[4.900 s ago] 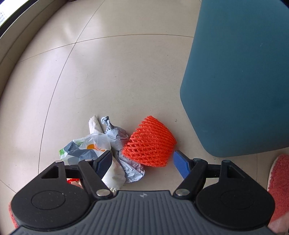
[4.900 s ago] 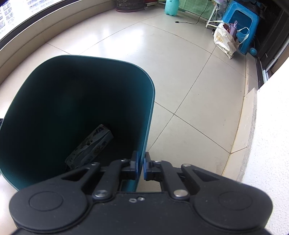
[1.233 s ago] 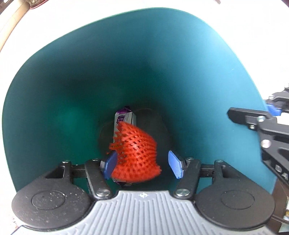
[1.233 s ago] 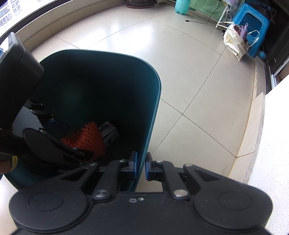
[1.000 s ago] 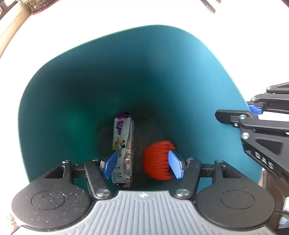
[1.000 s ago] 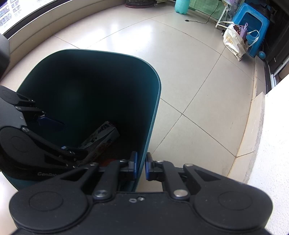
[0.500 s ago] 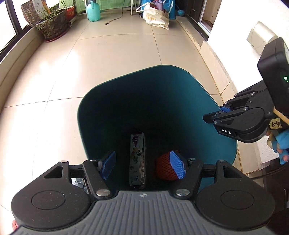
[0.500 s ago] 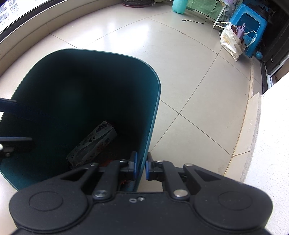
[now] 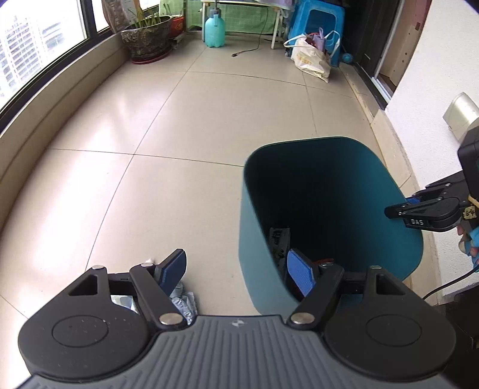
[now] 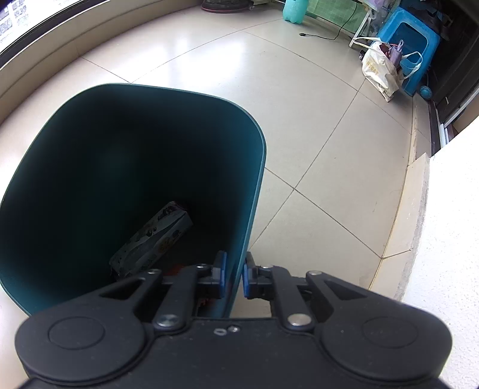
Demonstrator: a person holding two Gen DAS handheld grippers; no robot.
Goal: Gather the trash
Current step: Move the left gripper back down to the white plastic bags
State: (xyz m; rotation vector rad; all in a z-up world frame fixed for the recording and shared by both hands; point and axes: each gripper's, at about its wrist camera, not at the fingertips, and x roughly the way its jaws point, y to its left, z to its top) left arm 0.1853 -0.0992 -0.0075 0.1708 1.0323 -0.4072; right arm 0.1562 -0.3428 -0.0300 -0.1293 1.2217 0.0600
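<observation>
A teal trash bin (image 9: 257,227) stands on the tiled floor, also seen in the right wrist view (image 10: 257,155). Inside it lies a printed carton (image 10: 152,239), also visible in the left wrist view (image 9: 280,239), and a sliver of the red foam net (image 9: 324,259). My left gripper (image 9: 236,273) is open and empty, beside the bin's left wall. Crumpled pale-blue paper (image 9: 184,300) lies on the floor under its left finger. My right gripper (image 10: 233,278) is shut on the bin's rim, also seen in the left wrist view (image 9: 419,206).
A white wall and raised sill (image 10: 419,185) run along the right. At the far end stand a potted plant (image 9: 146,39), a teal spray bottle (image 9: 214,30), a blue stool (image 9: 320,18) and a white bag (image 9: 310,58). A low ledge under the window (image 9: 45,104) runs along the left.
The left gripper dropped the red net into the bin, then pulled up and swung left out of the bin. The right gripper kept its hold on the rim.
</observation>
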